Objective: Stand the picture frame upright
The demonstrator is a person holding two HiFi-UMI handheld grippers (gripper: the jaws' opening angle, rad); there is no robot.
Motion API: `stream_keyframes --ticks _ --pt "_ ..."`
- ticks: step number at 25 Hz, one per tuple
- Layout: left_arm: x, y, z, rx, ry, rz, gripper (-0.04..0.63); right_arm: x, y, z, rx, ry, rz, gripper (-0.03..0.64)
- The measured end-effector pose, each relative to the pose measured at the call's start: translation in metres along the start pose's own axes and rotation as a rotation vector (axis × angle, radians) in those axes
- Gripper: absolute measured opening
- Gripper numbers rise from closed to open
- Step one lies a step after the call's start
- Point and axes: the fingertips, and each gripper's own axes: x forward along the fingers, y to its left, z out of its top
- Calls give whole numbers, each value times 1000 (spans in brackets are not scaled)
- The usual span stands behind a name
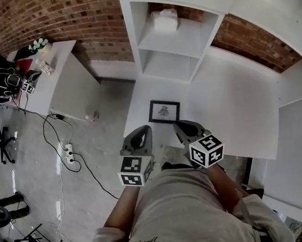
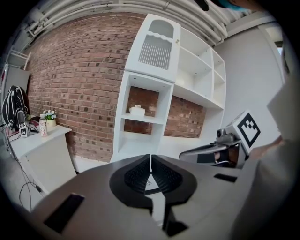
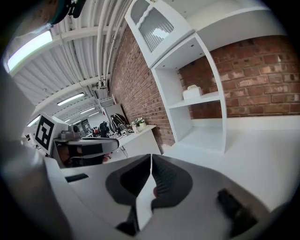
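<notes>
Both tools are pressed together and empty: the left gripper [image 1: 143, 130] has its jaws meeting tip to tip with nothing between them, and so does the right gripper [image 1: 180, 126]. They sit side by side close in front of the person's torso, pointing forward and tilted somewhat down, with the tips over the near edge of the white table [image 1: 234, 98]. Marker cubes are at the rear, toward the body. Both forearms are tucked in, left forearm [image 1: 122, 212] bare, elbows back. The picture frame [image 1: 164, 111] lies flat, face up, on the table just ahead of the tips and roughly centred between the two, touching neither. Beyond it, at the back of the table, stands the white shelf unit [image 1: 174, 40], with a small white box [image 1: 164, 21] on its upper shelf. From the left gripper view the right gripper is alongside, level with it.
</notes>
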Motion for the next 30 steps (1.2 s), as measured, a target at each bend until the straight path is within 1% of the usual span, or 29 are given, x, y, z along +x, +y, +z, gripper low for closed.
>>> stream_keyframes --ticks 4,8,11,15,22,30 --pt "20 2 5 -10 5 25 20 8 -17 8 -6 1 33 29" --pt "36 1 20 -39 -23 16 20 14 -34 22 -20 -5 56 29" --pt "45 -1 25 -25 -28 21 20 17 -48 27 -27 -6 58 29" --pt "53 -2 22 -19 -6 22 20 17 -58 27 -13 -5 54 29" --pt "68 6 18 -4 23 1 21 20 -79 8 37 24 11 29" --pt "98 25 -7 8 133 -73 20 35 -94 -7 73 64 -66 29"
